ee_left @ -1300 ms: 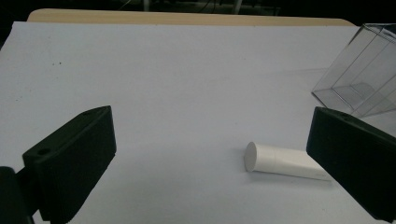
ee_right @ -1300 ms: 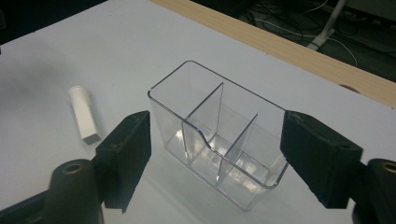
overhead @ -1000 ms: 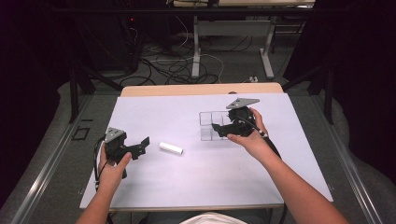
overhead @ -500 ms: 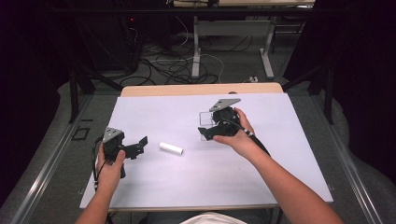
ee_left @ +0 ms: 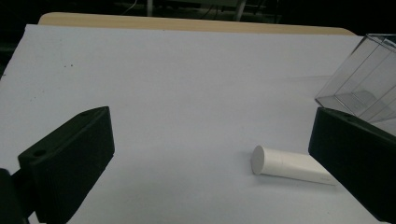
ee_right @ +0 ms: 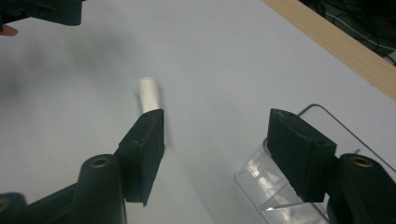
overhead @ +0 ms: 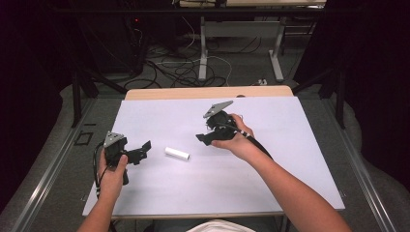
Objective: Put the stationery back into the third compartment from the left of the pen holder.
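A white cylinder (overhead: 176, 153) lies on its side on the white table top (overhead: 270, 183), between the two grippers. In the left gripper view the white cylinder (ee_left: 287, 165) rests low and right, partly behind the right jaw. My left gripper (overhead: 141, 151) is open just left of it, with nothing between the jaws (ee_left: 215, 130). My right gripper (overhead: 204, 139) hovers open to the cylinder's right, tilted down. In the right gripper view, where that gripper (ee_right: 219, 123) holds nothing, the cylinder (ee_right: 150, 94) lies beyond the left jaw. A clear plastic box (ee_right: 275, 186) sits under its right jaw.
The clear box (ee_left: 366, 79) has divided compartments and stands right of centre on the table. A wooden strip (overhead: 208, 92) runs along the far edge. Cables and table legs lie on the floor beyond. The other hand's gripper (ee_right: 44, 10) shows at the right gripper view's top left.
My right gripper has moved left and nearer, away from above the clear box toward the white cylinder. The left gripper has stayed almost still.
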Available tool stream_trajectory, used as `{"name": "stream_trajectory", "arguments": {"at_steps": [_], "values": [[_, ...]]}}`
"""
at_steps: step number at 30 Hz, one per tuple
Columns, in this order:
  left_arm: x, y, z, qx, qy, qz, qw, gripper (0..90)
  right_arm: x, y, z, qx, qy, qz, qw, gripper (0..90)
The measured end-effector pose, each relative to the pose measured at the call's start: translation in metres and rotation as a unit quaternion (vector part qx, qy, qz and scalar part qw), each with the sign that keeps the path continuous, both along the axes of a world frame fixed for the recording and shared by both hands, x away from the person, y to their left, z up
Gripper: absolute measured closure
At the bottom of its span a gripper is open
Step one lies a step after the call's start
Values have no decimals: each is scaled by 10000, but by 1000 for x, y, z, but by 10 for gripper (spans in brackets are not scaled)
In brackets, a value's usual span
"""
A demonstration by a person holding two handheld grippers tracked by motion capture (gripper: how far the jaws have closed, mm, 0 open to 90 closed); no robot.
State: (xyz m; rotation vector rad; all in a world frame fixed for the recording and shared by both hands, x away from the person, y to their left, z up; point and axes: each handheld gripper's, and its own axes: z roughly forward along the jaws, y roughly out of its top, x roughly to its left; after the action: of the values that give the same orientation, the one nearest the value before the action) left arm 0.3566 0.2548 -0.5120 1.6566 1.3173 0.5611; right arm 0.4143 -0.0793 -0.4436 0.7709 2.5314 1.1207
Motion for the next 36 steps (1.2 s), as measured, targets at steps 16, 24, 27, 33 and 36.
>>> {"name": "stream_trajectory", "arguments": {"at_steps": [16, 24, 27, 33, 36], "values": [[1, 2, -3, 118, 130, -32, 9998, 1, 10, 53, -28, -478, 504, 687, 9952, 475], [1, 1, -3, 124, 128, -59, 9998, 1, 14, 69, -51, -940, 674, 910, 9891, 506], [1, 1, -3, 135, 120, -67, 9998, 1, 17, 72, -59, -1071, 741, 944, 9870, 514], [1, 1, -4, 165, 159, -87, 9997, 1, 19, 78, -71, -1278, 822, 1004, 9833, 521], [1, 1, -4, 166, 161, -97, 9997, 1, 21, 80, -77, -1353, 850, 1041, 9816, 525]]}}
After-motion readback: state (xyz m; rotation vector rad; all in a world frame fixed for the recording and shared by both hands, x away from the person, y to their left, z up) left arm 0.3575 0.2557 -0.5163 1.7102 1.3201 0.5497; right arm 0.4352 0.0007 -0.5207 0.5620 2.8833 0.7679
